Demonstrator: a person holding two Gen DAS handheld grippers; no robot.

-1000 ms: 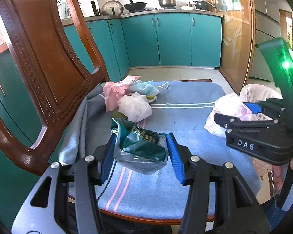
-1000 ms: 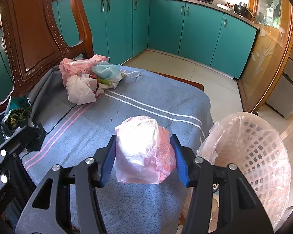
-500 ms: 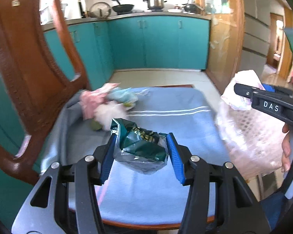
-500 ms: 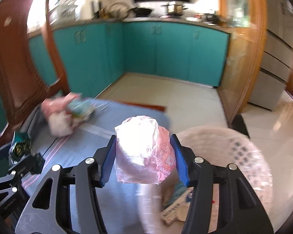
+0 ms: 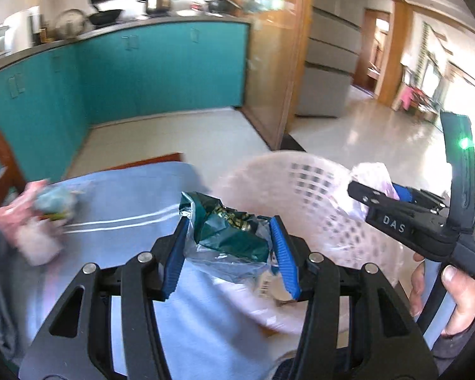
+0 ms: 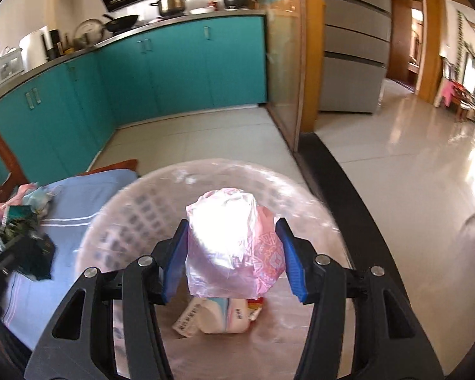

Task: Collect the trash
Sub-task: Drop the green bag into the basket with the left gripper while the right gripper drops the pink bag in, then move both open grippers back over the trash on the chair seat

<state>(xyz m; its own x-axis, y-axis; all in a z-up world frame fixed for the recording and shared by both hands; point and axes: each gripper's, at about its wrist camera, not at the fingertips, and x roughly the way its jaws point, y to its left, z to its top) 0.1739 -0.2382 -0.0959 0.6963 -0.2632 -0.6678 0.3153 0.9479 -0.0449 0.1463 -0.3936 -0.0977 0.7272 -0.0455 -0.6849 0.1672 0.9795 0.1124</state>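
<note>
My right claw (image 6: 231,253), clamped on the pink bag (image 6: 234,247), hangs right over the basket (image 6: 117,218) mouth at 6 o'clock, while my left claw (image 5: 229,247), gripping the green wrapper (image 5: 228,231), sits at the rim with the basket (image 5: 316,174) opening toward 2 o'clock.

1. Left wrist view looks down along its own fingers, close over the blue cloth's edge, facing the pink basket (image 5: 304,190) from its left.
2. Right wrist view sits directly above that basket (image 6: 148,202), peering steeply in.
3. Both catch the basket and the teal cabinets (image 5: 161,69) beyond it.
</note>
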